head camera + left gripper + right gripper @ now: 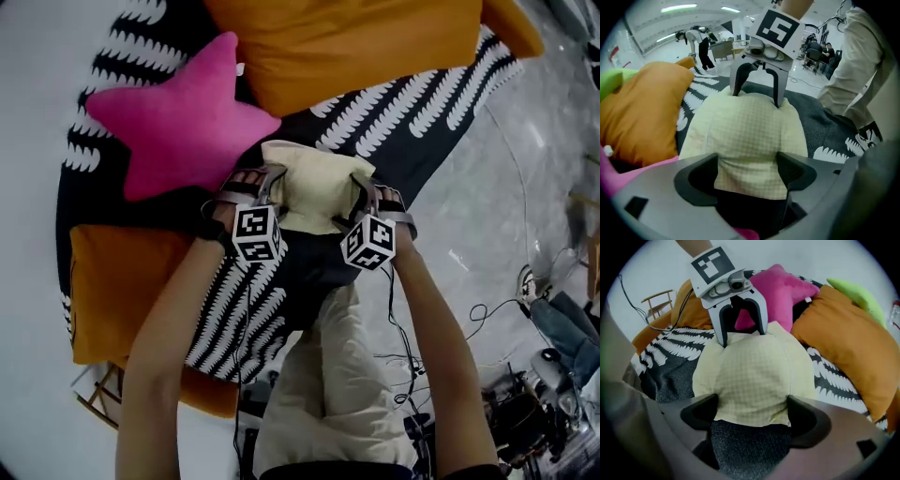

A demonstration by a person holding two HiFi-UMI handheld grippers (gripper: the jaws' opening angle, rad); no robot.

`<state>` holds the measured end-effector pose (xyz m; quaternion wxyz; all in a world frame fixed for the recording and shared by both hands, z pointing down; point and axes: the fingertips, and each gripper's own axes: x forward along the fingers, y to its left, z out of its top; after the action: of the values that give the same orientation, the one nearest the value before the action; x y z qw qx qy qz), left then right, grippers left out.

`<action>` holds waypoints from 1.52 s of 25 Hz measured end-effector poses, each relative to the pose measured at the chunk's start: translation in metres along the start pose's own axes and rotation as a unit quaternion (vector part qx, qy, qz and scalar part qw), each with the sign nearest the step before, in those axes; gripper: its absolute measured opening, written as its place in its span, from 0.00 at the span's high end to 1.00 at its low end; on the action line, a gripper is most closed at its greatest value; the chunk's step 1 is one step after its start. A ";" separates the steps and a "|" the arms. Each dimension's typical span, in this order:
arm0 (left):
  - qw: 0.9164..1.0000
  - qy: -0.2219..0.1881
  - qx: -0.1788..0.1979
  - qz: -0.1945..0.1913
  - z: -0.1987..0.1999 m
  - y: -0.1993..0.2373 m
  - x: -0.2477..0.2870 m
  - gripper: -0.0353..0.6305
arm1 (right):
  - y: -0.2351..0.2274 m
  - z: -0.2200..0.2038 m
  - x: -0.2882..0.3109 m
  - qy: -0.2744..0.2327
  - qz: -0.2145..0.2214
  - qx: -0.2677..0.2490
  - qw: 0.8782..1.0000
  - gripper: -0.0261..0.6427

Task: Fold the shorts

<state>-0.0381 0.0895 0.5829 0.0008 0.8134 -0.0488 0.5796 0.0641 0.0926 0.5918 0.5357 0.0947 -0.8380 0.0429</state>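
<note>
My trousers (328,394) fill the bottom of the head view, and my forearms run up from there to the tongs. An orange cushion (122,281) lies under my left forearm, partly under the blanket (403,122), which is black with rows of white leaves.

The left tongs (255,180) and right tongs (370,190) point steeply down at opposite ends of the shorts (314,183), facing each other. The shorts are pale yellow with a fine check. They are folded into a small puffy bundle that lies on the blanket.

In the left gripper view my left tongs (750,173) stand apart. The near edge of the shorts (745,136) lies between them, filling the gap but not pinched. Across the bundle the right tongs (756,97) stand at its far edge, also apart.

The right gripper view mirrors this. My right tongs (752,416) are spread, with the shorts' edge (754,376) lying loose between the jaws. The left tongs (740,331) are open at the far end.

Beyond the shorts, a pink star (178,117) lies just beside them on my left. A second cushion (347,47), also orange, sits farther off. A green thing (855,294) peeks out behind it.
</note>
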 end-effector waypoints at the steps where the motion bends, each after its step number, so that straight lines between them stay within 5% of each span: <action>1: 1.000 0.001 0.001 -0.013 -0.002 0.001 0.009 0.37 | 0.000 0.000 0.006 -0.007 0.010 -0.001 1.000 0.22; 9: 0.999 -0.024 -0.006 -0.026 0.007 0.012 -0.004 0.36 | -0.008 0.004 -0.006 -0.051 0.036 -0.001 0.998 0.21; 15: 0.994 -0.086 0.071 0.023 0.055 0.043 -0.047 0.36 | -0.016 0.019 -0.048 -0.077 -0.034 0.041 0.996 0.15; 17: 0.995 -0.065 0.082 -0.005 0.055 0.048 -0.024 0.36 | -0.007 0.024 -0.044 -0.084 -0.025 0.063 0.994 0.15; 21: 0.997 -0.004 0.041 -0.066 0.049 0.043 0.026 0.41 | 0.014 0.009 0.007 -0.043 -0.007 0.101 0.994 0.17; 25: 0.997 0.004 0.061 -0.052 0.052 0.040 0.005 0.42 | 0.014 0.010 -0.006 -0.043 -0.061 0.152 0.985 0.16; 28: 0.991 -0.006 0.127 -0.033 0.055 0.054 -0.033 0.42 | 0.009 0.014 -0.053 -0.086 -0.118 0.279 0.949 0.17; 31: 0.980 -0.047 0.190 -0.048 0.074 0.066 -0.063 0.43 | 0.011 0.011 -0.087 -0.121 -0.161 0.461 0.864 0.25; 33: 0.957 -0.086 0.264 -0.085 0.089 0.059 -0.078 0.42 | 0.025 0.018 -0.089 -0.113 -0.192 0.554 0.802 0.33; 34: 0.937 -0.092 0.323 -0.099 0.089 0.053 -0.081 0.42 | 0.033 0.026 -0.084 -0.099 -0.209 0.578 0.783 0.34; 36: 0.873 -0.085 0.465 -0.119 0.082 0.040 -0.073 0.41 | 0.042 0.044 -0.067 -0.069 -0.243 0.596 0.763 0.36; 38: 0.793 -0.074 0.587 -0.143 0.074 0.029 -0.049 0.40 | 0.036 0.054 -0.047 -0.055 -0.256 0.609 0.749 0.36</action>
<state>0.0136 0.0602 0.5113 -0.3975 0.6960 0.4177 0.4278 0.0274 0.1234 0.5275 0.3083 0.6140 -0.6068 0.3997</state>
